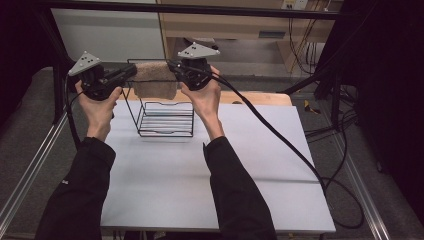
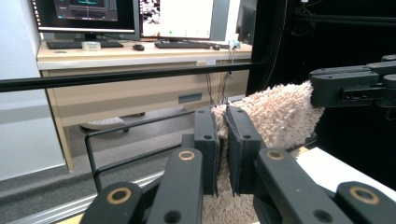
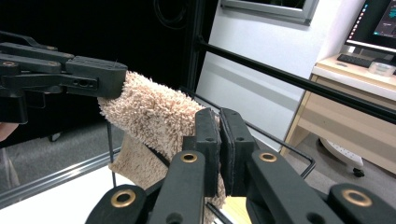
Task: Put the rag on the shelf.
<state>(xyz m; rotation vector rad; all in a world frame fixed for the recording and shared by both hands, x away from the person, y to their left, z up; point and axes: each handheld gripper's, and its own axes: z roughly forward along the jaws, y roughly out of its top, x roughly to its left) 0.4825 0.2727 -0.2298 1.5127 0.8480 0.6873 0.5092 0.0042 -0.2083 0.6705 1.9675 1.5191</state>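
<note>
A person's left hand (image 1: 100, 102) holds the left gripper (image 1: 131, 71) at the left end of a beige fluffy towel (image 1: 155, 80), its jaws clamped on the towel's corner. The towel hangs stretched over the top bar of a black wire rack (image 1: 165, 122), which stands at the far side of the white tabletop (image 1: 210, 180). At the towel's right end, the right gripper (image 1: 172, 66), held in the right hand (image 1: 206, 97), has its jaws pinched shut on the other corner. Behind the rack stands a wooden desk (image 2: 140, 88) with monitors (image 2: 84, 14).
</note>
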